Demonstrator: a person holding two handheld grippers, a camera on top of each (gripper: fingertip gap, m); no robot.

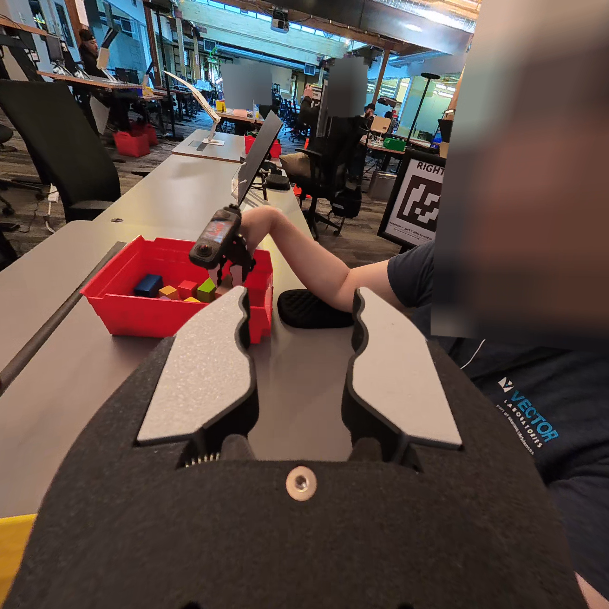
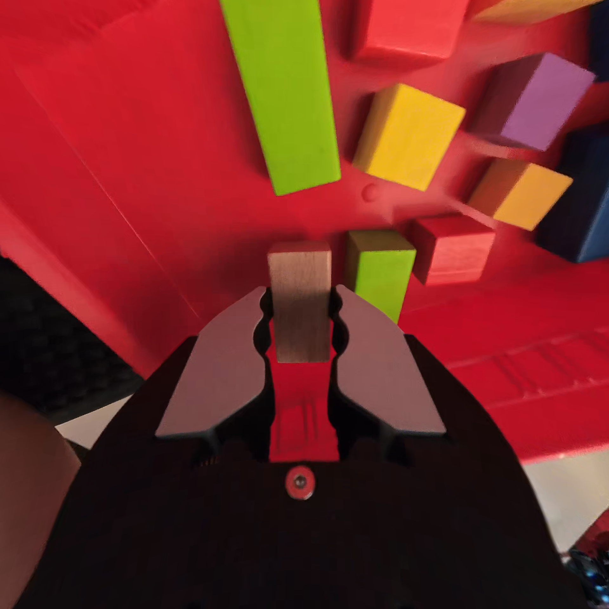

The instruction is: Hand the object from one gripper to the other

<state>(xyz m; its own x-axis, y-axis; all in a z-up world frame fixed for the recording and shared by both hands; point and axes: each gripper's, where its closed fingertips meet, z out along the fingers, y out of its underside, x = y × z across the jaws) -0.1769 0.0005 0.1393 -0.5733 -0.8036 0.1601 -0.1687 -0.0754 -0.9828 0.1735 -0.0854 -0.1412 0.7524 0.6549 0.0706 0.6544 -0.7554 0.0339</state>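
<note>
The left gripper (image 1: 300, 306) hovered over the desk (image 1: 66, 412), jaws apart and empty, just short of the red bin (image 1: 138, 313). Inside the bin (image 2: 131, 164), the right gripper (image 2: 300, 293) had its jaws clamped on a plain wooden block (image 2: 300, 290). A green block (image 2: 382, 280) stood just right of it, a red block (image 2: 454, 253) farther right.
</note>
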